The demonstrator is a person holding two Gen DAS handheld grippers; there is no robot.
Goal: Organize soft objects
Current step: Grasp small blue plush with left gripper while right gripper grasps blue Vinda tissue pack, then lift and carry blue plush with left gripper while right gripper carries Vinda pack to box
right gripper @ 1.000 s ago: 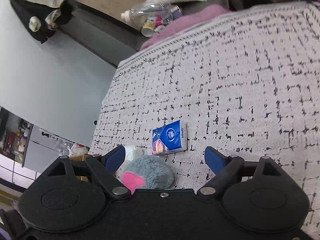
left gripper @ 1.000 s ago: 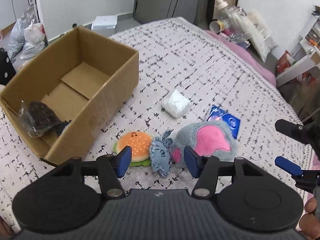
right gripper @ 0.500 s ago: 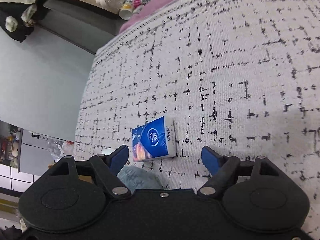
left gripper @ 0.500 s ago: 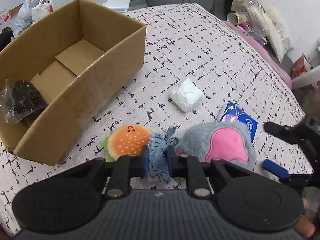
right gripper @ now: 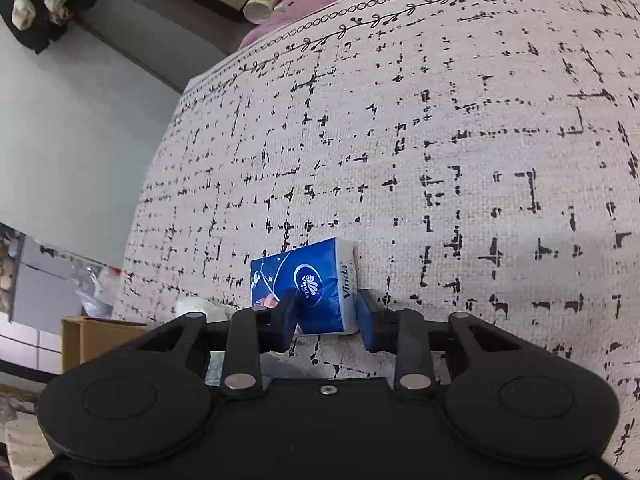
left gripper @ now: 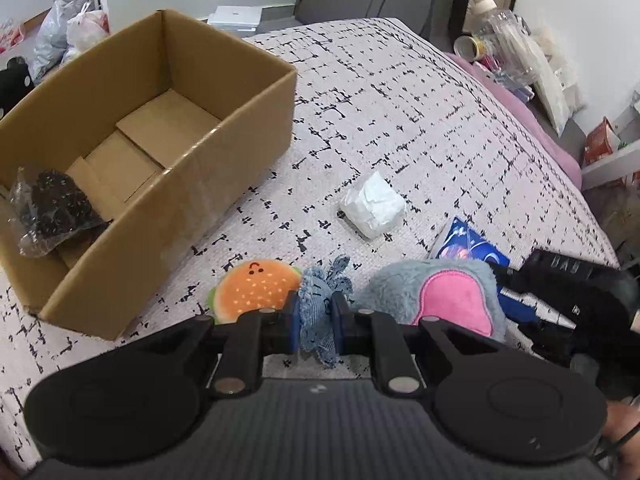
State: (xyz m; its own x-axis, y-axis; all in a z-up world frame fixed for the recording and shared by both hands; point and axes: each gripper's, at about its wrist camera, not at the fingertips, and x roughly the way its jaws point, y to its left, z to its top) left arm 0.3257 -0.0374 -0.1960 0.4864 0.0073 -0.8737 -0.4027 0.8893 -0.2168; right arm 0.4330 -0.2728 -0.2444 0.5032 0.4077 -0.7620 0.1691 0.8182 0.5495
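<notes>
My left gripper (left gripper: 316, 326) is shut on a small blue denim toy (left gripper: 320, 304) that lies on the patterned bed cover between an orange burger plush (left gripper: 254, 290) and a grey and pink plush (left gripper: 444, 300). My right gripper (right gripper: 325, 320) is shut on a blue tissue pack (right gripper: 308, 284) lying on the cover; the pack's far end shows in the left wrist view (left gripper: 466, 246), behind the grey plush. A white wrapped bundle (left gripper: 374, 204) lies farther back. The right gripper's body shows at the right in the left wrist view (left gripper: 568, 292).
An open cardboard box (left gripper: 224, 128) stands at the left with a black item in clear plastic (left gripper: 50, 208) inside. Bottles and clutter (left gripper: 504, 48) lie past the bed's far right edge. Bags (left gripper: 76, 32) sit on the floor behind the box.
My left gripper closed on the denim toy. My right gripper moved down to the tissue pack and closed on it.
</notes>
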